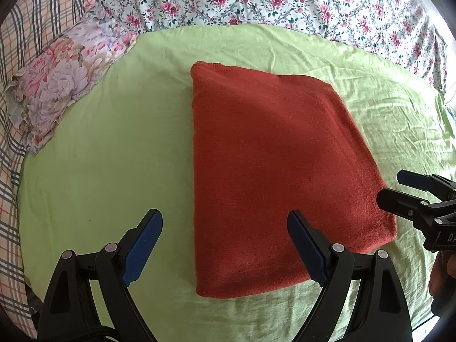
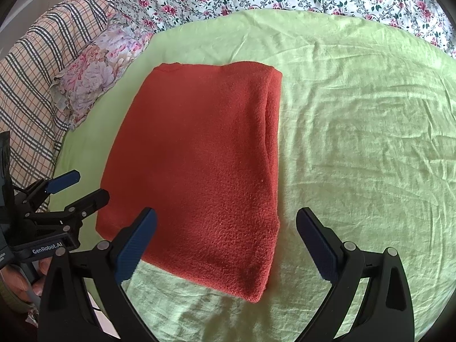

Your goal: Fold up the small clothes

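Note:
A rust-red knitted garment (image 1: pixel 270 171) lies folded into a flat rectangle on a light green sheet (image 1: pixel 114 142); it also shows in the right wrist view (image 2: pixel 199 165). My left gripper (image 1: pixel 225 222) is open and empty, hovering over the garment's near left edge. My right gripper (image 2: pixel 226 222) is open and empty, above the garment's near right corner. The right gripper also shows at the right edge of the left wrist view (image 1: pixel 393 191), open. The left gripper shows at the left of the right wrist view (image 2: pixel 91 188), open.
A floral pillow (image 1: pixel 62 79) lies at the far left of the green sheet (image 2: pixel 356 142). A white rose-print bedcover (image 1: pixel 270 0) lies behind, and a plaid blanket (image 2: pixel 31 71) lies at the left.

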Demonstrator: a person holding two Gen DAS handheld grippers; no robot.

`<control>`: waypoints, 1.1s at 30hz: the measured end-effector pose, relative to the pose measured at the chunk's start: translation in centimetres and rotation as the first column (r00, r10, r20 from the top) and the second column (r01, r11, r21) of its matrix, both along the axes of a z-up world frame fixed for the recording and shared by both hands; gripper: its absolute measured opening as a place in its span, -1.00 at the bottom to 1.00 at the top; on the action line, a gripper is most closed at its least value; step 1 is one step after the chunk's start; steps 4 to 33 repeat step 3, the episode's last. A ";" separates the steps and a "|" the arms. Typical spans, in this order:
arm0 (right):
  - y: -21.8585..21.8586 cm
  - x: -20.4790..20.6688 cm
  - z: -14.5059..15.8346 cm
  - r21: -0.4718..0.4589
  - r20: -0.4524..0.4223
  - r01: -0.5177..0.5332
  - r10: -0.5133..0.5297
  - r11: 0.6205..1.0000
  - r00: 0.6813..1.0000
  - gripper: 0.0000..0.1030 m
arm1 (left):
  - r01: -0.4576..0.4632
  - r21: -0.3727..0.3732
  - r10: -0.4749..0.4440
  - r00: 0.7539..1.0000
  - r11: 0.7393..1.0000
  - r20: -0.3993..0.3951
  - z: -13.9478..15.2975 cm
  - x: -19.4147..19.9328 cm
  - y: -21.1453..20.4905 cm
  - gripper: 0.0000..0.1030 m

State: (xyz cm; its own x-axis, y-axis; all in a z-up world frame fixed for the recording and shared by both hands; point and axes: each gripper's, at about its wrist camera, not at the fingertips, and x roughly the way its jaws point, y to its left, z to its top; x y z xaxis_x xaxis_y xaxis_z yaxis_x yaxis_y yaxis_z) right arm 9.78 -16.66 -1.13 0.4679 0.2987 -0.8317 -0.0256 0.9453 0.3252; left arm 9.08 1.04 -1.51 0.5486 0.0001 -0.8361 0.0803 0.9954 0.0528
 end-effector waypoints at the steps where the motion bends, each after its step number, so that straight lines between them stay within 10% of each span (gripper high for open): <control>1: 0.0 0.0 0.0 0.000 0.000 0.000 0.000 1.000 1.000 0.90 | -0.004 0.001 0.004 1.000 1.000 -0.002 0.0 0.0 0.1 0.74; 33: 0.0 0.0 -0.1 0.003 -0.002 0.000 0.000 1.000 1.000 0.90 | -0.010 -0.002 0.010 1.000 1.000 -0.009 -0.2 0.0 0.3 0.74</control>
